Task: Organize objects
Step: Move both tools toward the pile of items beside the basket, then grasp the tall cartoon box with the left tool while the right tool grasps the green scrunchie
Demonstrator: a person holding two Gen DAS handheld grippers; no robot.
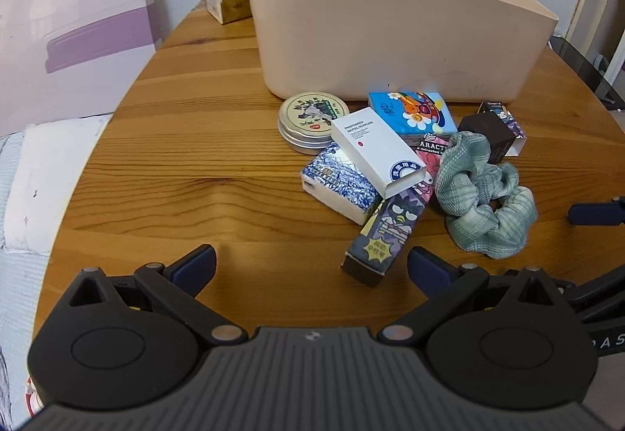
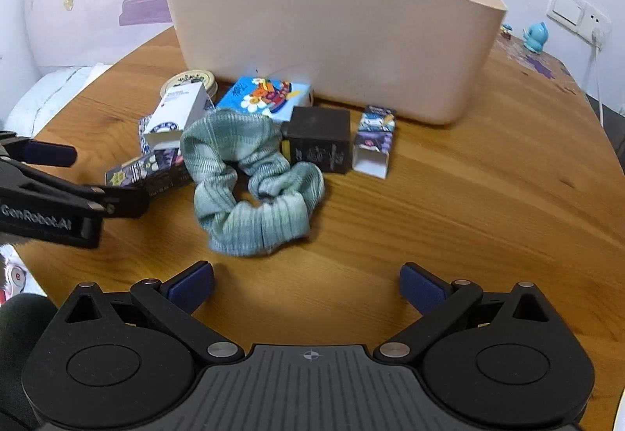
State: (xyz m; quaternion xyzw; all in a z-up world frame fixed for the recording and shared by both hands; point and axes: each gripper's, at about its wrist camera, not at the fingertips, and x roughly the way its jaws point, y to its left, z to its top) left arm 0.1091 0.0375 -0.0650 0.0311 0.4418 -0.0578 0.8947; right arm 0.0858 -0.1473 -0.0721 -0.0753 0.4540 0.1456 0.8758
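Just ahead of our right gripper (image 2: pixel 306 284), jaws spread wide and empty, lies the green scrunchie (image 2: pixel 254 181), with the beige bin (image 2: pixel 332 40) beyond it. Our left gripper (image 1: pixel 312 267) is also wide and empty, the cartoon carton (image 1: pixel 384 232) just ahead to its right. We judge the scrunchie goes first: pinch one bunched fold, lift clear of the boxes, drop over the rim. Only the right view shows the small open-ended box (image 2: pixel 373 142); only the left shows the round tin (image 1: pixel 312 120) whole.
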